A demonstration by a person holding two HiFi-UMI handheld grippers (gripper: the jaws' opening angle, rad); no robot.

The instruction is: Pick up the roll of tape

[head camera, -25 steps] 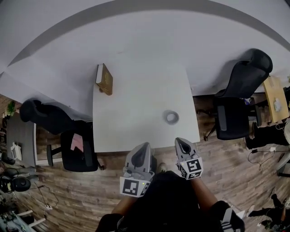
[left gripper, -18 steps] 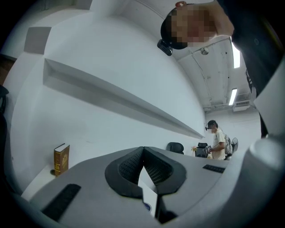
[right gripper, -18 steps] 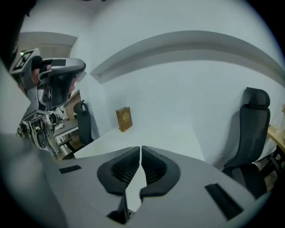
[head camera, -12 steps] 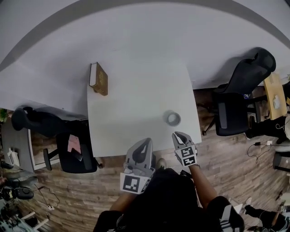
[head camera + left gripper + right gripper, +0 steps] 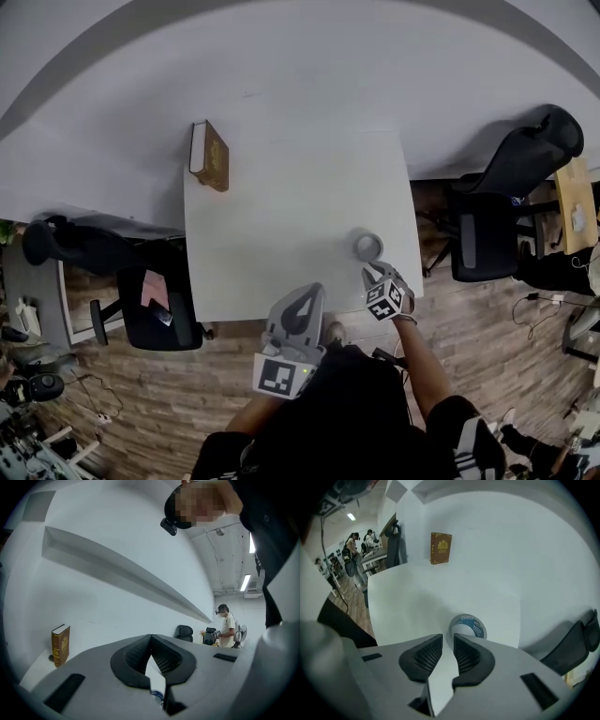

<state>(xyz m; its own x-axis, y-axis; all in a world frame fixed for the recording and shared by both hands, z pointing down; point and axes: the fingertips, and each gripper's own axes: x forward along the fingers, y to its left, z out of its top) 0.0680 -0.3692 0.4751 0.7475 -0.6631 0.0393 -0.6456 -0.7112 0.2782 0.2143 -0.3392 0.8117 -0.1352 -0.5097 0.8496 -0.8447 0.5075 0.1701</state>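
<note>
At the far left of the head view, a black chair [image 5: 155, 314] with a pink thing on its seat stands on the wooden plank floor [image 5: 141, 403]. Next to it is the white counter [image 5: 281, 225], flat and smooth, with square corners. A brown book [image 5: 210, 155] with pale page edges stands upright at the counter's upper left corner, near the white wall.

Low in the middle, the left gripper [image 5: 302, 298] is held at the near edge of the counter. It is grey hard plastic, with a cube of black and white squares at its back. In the left gripper view its dark fingers [image 5: 136, 656] have a bumpy, ribbed face. Their tips touch each other and hold nothing.

Further right, the roll of tape [image 5: 367, 247] lies flat on the counter near its lower right corner. It is a round grey ring with a hole in the middle. In the right gripper view its inner side has a blue and white label.

The right gripper [image 5: 375, 274] is just below the roll, with its tips close to it. In the right gripper view its ribbed fingers [image 5: 468, 656] stand a little apart, with a thin gap and nothing between them. The roll sits just past the tip of the finger on the right of the frame; whether they touch is hard to see.

At the far right, a black office chair [image 5: 506, 216] with a curved back stands beside the counter.
</note>
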